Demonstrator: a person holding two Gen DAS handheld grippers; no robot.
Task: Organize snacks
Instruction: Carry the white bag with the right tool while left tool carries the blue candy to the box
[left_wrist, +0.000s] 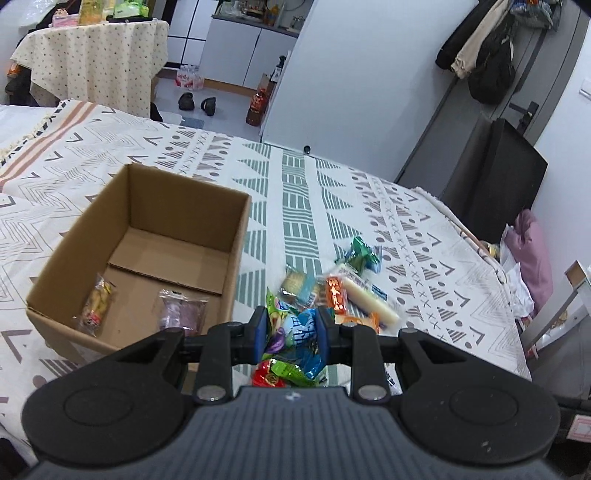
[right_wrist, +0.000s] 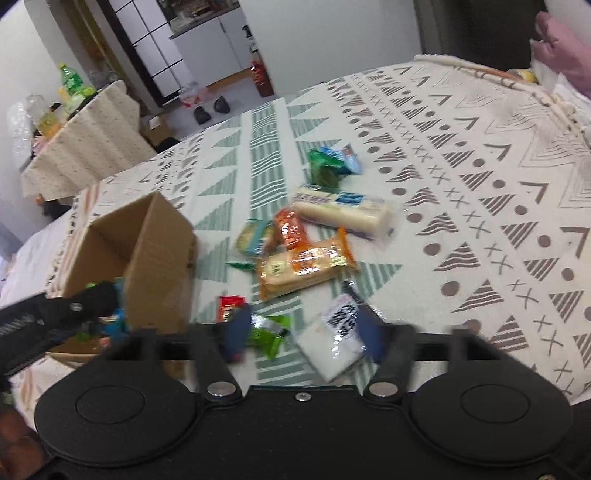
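An open cardboard box (left_wrist: 155, 229) stands on the patterned bed cover, with two snack packets inside, a yellow one (left_wrist: 96, 301) and a purple one (left_wrist: 181, 312). My left gripper (left_wrist: 291, 332) is shut on a blue and green snack packet (left_wrist: 295, 336), held just right of the box. My right gripper (right_wrist: 303, 332) is open above a white packet (right_wrist: 338, 332) and a green packet (right_wrist: 269, 334). Several snacks lie in a pile: an orange cracker pack (right_wrist: 303, 267), a long white pack (right_wrist: 343, 212), a small orange pack (right_wrist: 291, 227). The left gripper shows in the right wrist view (right_wrist: 96, 306) by the box (right_wrist: 147, 251).
A small table with a dotted cloth (left_wrist: 96, 55) stands beyond the bed. A dark screen (left_wrist: 495, 173) and a door are at the right. Shoes (left_wrist: 197, 103) and a red bottle (left_wrist: 256, 105) are on the floor.
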